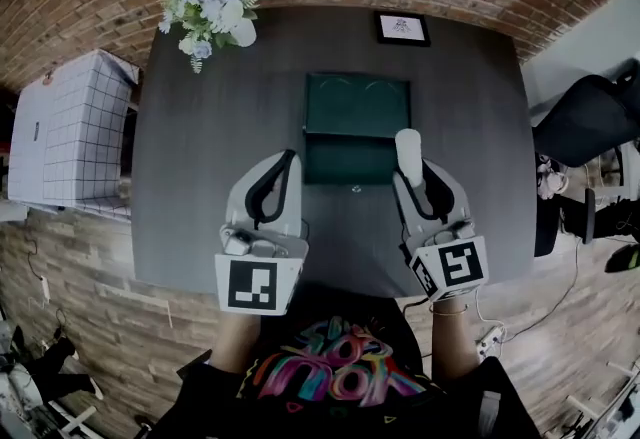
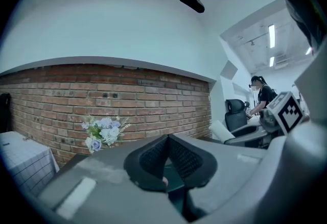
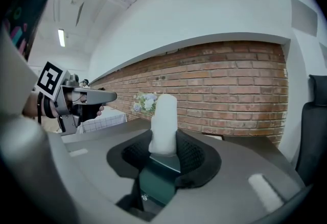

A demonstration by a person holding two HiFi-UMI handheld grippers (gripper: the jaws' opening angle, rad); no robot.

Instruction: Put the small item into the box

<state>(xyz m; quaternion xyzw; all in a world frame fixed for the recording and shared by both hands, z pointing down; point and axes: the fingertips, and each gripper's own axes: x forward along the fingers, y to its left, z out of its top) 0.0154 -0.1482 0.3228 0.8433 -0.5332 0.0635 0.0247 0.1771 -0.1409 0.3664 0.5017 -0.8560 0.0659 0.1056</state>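
Observation:
A dark green box lies open in the middle of the dark table. My right gripper is shut on a white cylindrical item and holds it just above the box's near right corner. In the right gripper view the white item stands upright between the pads, with the green box below it. A tiny pale object lies on the table just in front of the box. My left gripper hovers at the box's near left corner. Its pads meet at the tips with nothing between them.
A bunch of pale flowers sits at the table's far left, a small framed picture at the far right. A white checked cloth covers something left of the table. A black chair stands to the right. A brick wall runs behind.

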